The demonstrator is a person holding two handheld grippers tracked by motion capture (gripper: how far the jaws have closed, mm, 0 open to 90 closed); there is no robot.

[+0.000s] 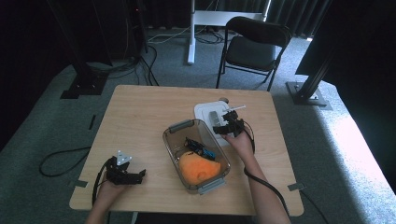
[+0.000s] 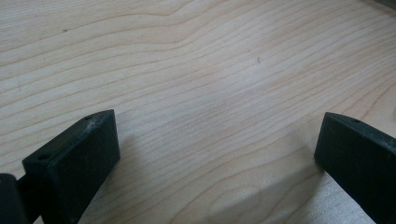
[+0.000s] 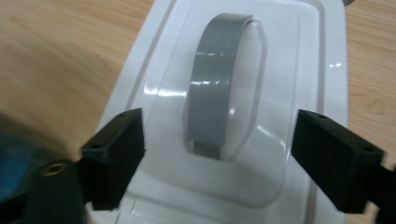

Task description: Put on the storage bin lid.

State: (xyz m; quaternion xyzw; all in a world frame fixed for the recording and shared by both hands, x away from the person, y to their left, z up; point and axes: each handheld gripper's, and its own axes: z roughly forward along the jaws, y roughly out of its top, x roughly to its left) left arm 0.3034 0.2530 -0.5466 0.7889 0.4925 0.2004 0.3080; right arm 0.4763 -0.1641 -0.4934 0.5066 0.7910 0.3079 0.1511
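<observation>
Between open jaws, white lid (image 3: 243, 93) — glossy, grey handle (image 3: 215, 84)

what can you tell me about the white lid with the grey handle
The white lid looks like glossy moulded plastic, a rounded rectangle with a raised rim and a sunken centre panel. A grey handle arches over that hollow as a flat strap. The lid lies flat, handle up, on the wooden table, just beyond the clear container. The right gripper hovers over it, open jaws either side of the handle, not pressing on it.
</observation>
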